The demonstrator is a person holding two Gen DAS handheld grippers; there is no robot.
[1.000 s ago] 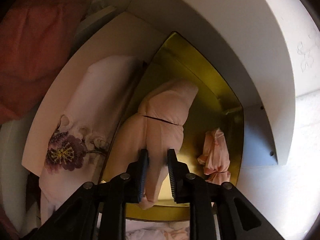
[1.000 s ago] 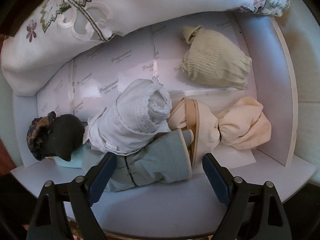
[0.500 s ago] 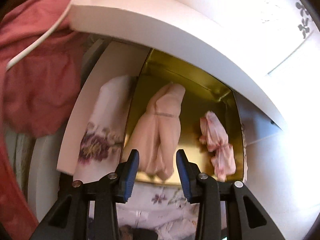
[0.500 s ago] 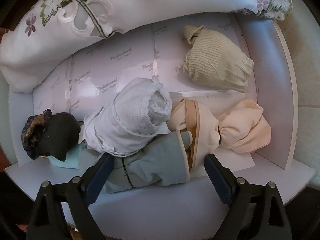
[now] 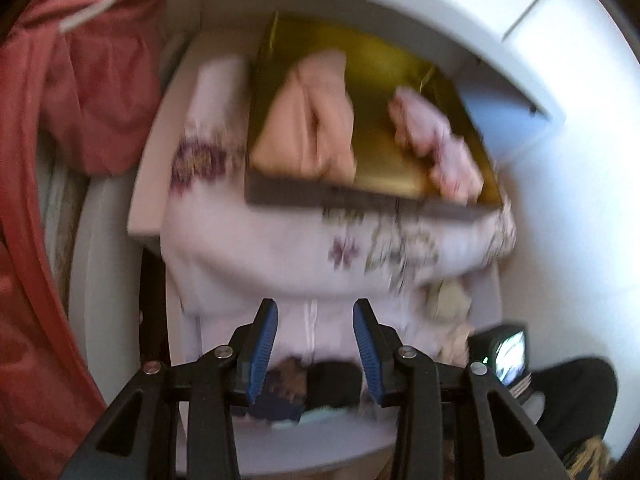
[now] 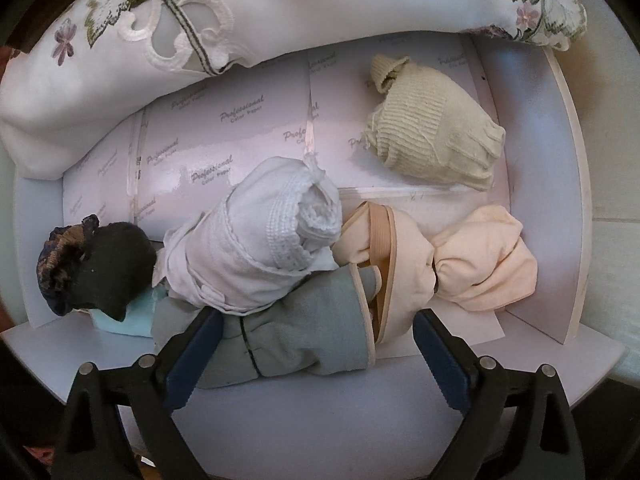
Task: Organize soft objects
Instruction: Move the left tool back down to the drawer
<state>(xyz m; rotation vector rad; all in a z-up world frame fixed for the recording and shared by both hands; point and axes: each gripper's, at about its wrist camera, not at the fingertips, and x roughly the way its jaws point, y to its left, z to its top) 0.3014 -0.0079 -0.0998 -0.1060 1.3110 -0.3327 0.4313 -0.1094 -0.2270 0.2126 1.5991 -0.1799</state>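
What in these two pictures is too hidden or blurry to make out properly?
- Left wrist view: motion blur smears the gold tray and the peach bundle in it.
- Right wrist view: the pale aqua cloth is mostly buried under the black sock bundle.
- Right wrist view: the embroidered white cloth is cut off by the top edge.

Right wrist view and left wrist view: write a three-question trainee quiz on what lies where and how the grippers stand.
1. True or false: the right gripper is shut on the grey-blue bundle.
2. Multiple choice: which bundle lies alone toward the back right of the white tray? A) black bundle B) ribbed beige bundle C) white lace bundle
3. Fill in: the left gripper is open and holds ____; two pink bundles lie in the ____-coloured box.

Key: 1 false, its fingers stand wide apart. 2 B. 3 nothing; gold.
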